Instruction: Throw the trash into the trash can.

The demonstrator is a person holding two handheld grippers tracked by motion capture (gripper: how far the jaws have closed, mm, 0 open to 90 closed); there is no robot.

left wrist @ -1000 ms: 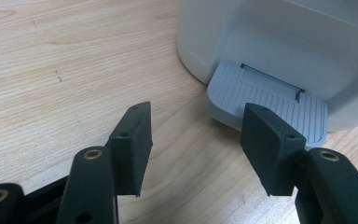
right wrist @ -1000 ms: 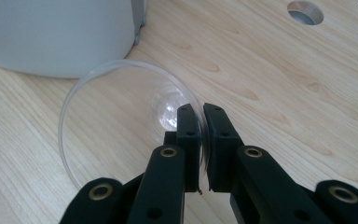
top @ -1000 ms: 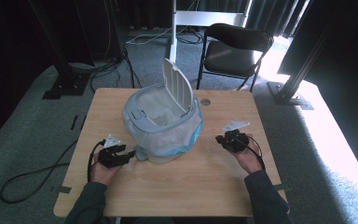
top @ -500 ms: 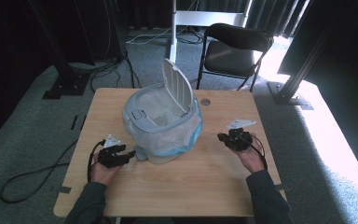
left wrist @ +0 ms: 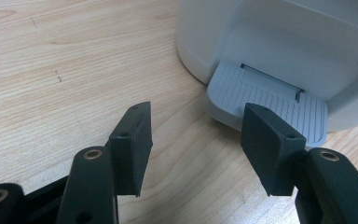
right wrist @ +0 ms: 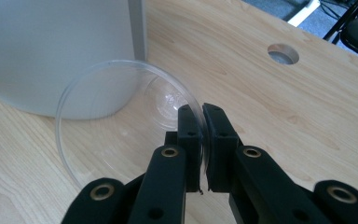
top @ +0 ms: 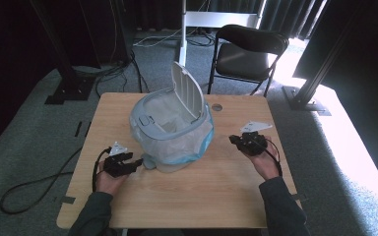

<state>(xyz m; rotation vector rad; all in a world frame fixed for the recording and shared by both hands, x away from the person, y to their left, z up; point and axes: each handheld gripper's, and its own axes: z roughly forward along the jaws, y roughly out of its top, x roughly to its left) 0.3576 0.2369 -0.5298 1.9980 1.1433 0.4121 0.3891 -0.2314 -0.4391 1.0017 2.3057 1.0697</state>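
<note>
Little changed since a second ago: right gripper (top: pixel 236 139) shifted slightly on the right side of the table, left gripper (top: pixel 137 162) unmoved. Clamped between the right gripper's (right wrist: pixel 202 113) nearly closed jaws, by its rim, a clear plastic cup (right wrist: pixel 121 116), tilted on its side with mouth toward the camera, just beside the grey wall of the pedal bin (right wrist: pixel 51 51). Bin (top: pixel 170 130) standing mid-table, lid (top: pixel 189 91) raised upright, clear liner bag (top: pixel 184 150) with a blue edge draped over its outside. Left gripper (left wrist: pixel 193 135) with jaws wide apart and nothing between them, low over the wood, aimed at the ribbed grey foot pedal (left wrist: pixel 268 100) at the bin's base, one jaw just before the pedal's edge. Light wooden table (top: pixel 187 196) beneath. Black folding chair (top: pixel 246 49) beyond the far edge.
</note>
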